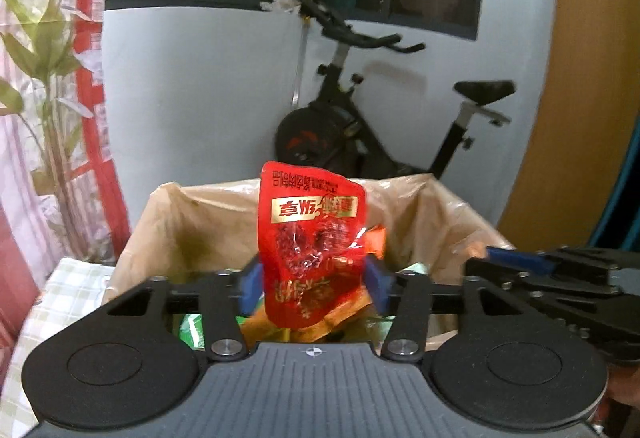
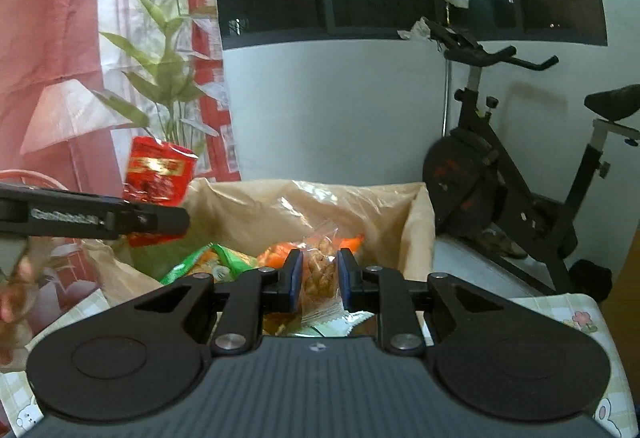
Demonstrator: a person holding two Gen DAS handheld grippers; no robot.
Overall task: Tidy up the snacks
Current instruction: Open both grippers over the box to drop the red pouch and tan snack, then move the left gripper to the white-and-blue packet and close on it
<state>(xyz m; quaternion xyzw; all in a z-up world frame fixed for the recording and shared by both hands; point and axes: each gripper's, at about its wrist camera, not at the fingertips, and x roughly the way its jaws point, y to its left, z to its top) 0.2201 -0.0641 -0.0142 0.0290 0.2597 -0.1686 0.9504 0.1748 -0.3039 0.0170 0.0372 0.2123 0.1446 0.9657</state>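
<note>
- The step in hand looks like dropping snacks into the lined box (image 1: 208, 214), which stands straight ahead of both tools on the checked worktop (image 1: 68, 278).
- The left tool (image 1: 314, 288) has its jaws apart; the red packet (image 1: 312, 238) stands between the blue pads, and I cannot tell for sure whether they touch it. It hangs over the near rim of the box.
- The right tool (image 2: 319, 278) is clamped on a clear packet of twisted snacks (image 2: 318, 270), held just above the heap of green and orange packets (image 2: 224, 258) already in the box.
- Next, I judge, the red packet must fall clear into the box; the right tool then needs to move out over the opening and part its jaws.
- The two tools sit close side by side, so they could knock each other over the box.
- Behind the box stand an exercise bike (image 1: 360, 134) and a leafy plant (image 2: 160, 50), both well beyond reach and no hindrance.
</note>
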